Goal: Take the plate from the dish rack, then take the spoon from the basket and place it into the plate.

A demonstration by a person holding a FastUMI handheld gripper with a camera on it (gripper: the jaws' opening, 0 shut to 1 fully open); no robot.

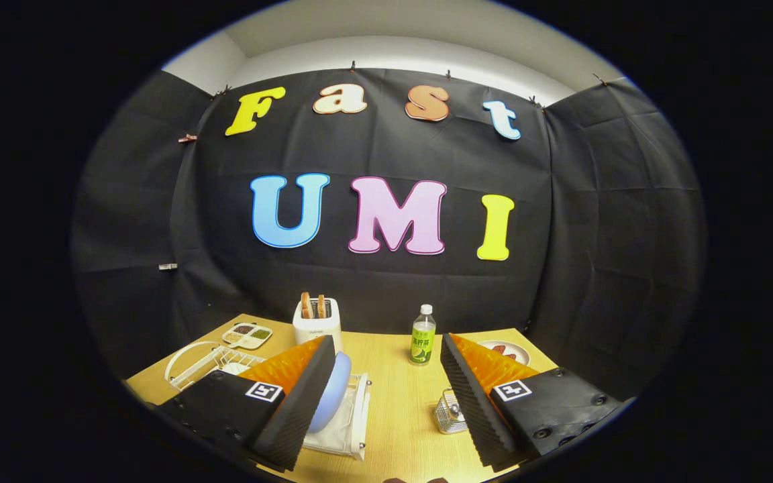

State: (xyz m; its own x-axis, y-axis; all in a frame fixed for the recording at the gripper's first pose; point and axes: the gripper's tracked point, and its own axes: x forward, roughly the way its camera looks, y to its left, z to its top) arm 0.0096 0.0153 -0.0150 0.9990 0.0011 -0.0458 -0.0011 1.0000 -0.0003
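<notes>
A wooden table (396, 409) is seen spanning the lower scene, backed by the booth's black cloth wall (386, 282). The gripper (386, 402) is held above the table with its fingers spread wide apart; nothing is grasped between them, only bare tabletop.

A white dish rack (349, 422) is seen lying just beside the left finger, partly hidden by it. A pale blue plate (336, 396) stands on edge in this rack, right against the inner side of the left finger; whether the two touch cannot be told.

A white wire basket (202, 362) is noted beyond the left finger, toward the table's left edge. The spoon cannot be made out in it.

A white toaster (317, 325) with two slices of toast (313, 305) standing in its slots is placed at the back of the table. A sectioned tray (247, 335) of food lies to its left.

A bottle (422, 335) with a green label stands upright ahead, between the fingers. A small plate (510, 350) with red food is seen beyond the right finger. A small metal wire object (449, 412) sits just beside the right finger's inner face.
</notes>
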